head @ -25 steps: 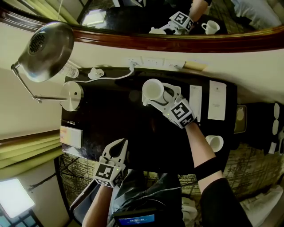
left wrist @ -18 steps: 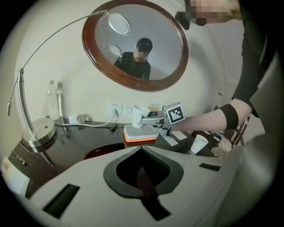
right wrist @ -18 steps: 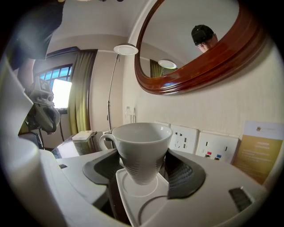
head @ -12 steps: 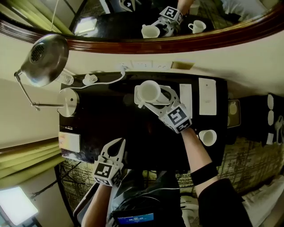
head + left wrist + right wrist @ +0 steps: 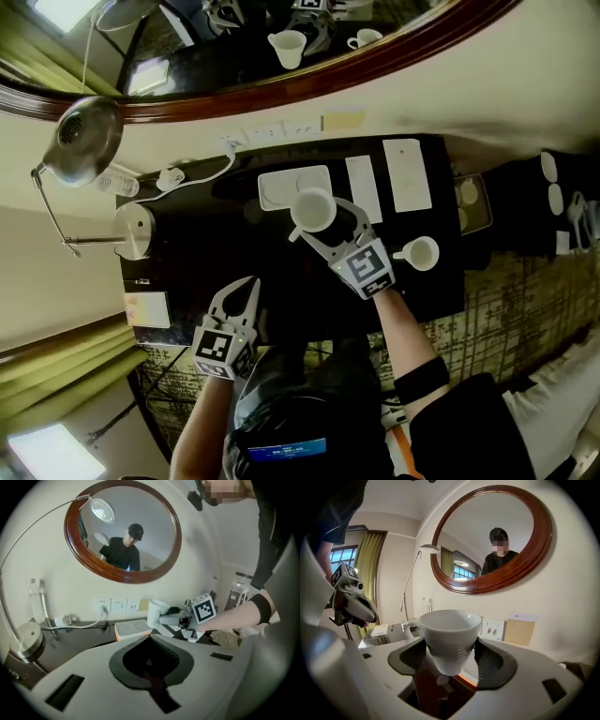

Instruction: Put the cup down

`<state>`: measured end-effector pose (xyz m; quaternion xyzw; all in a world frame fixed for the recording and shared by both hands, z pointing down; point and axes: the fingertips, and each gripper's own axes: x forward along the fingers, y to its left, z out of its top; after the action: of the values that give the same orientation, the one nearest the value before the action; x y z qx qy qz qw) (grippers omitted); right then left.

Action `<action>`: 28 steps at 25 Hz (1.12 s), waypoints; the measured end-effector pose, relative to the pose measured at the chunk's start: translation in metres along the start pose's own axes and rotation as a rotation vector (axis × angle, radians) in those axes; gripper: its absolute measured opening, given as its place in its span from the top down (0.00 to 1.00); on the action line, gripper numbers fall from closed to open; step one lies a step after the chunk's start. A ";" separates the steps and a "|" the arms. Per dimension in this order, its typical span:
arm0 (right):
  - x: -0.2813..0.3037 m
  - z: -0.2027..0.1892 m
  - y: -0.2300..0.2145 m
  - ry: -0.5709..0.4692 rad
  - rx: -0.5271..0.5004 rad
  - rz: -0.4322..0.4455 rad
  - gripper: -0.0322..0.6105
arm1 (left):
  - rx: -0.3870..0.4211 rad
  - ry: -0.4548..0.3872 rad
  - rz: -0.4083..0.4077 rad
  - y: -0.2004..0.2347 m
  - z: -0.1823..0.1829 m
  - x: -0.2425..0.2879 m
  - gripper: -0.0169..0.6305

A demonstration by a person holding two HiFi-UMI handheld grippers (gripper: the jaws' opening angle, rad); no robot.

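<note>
- The dark counter (image 5: pixel 206 253) runs under a round mirror (image 5: pixel 281 89). A lamp (image 5: pixel 86 139) stands at its nine o'clock end, so the middle is left free as working room.
- A white tray (image 5: pixel 279 184) lies flat near the wall. We judge it the likely landing spot, as it sits just at twelve o'clock of the carried cup.
- The right gripper (image 5: pixel 323 220) reaches in from five o'clock. Its fingers (image 5: pixel 494 660) clamp the cup (image 5: pixel 449 634) on both sides of its lower body.
- The grip is low on the taper, which keeps the mouth level and the base free to meet a surface first.
- The cup is upright in the air over the tray's near edge, with its handle at nine o'clock in the right gripper view. It has not yet been set down.
- The left gripper (image 5: pixel 246 292) waits at seven o'clock near the counter's front edge, with its fingers pressed together on nothing. We take it as parked out of the way.
- A second cup (image 5: pixel 419 253) rests on the counter at four o'clock of the held one, well apart from it.
</note>
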<state>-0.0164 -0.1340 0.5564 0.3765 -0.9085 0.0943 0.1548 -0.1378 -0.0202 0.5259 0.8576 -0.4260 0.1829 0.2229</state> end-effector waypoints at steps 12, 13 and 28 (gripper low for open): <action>-0.076 -0.085 -0.008 0.084 0.155 -0.337 0.41 | 0.075 0.021 -0.118 -0.029 0.011 0.002 0.97; -0.080 -0.092 -0.009 0.093 0.161 -0.360 0.41 | 0.076 0.021 -0.118 -0.028 0.011 0.001 0.97; -0.102 -0.158 -0.024 0.151 0.217 -0.476 0.41 | 0.108 0.060 -0.095 -0.023 0.003 -0.004 0.97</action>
<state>0.1021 -0.0385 0.6695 0.5858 -0.7649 0.1796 0.1988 -0.1214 -0.0066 0.5163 0.8817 -0.3674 0.2205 0.1974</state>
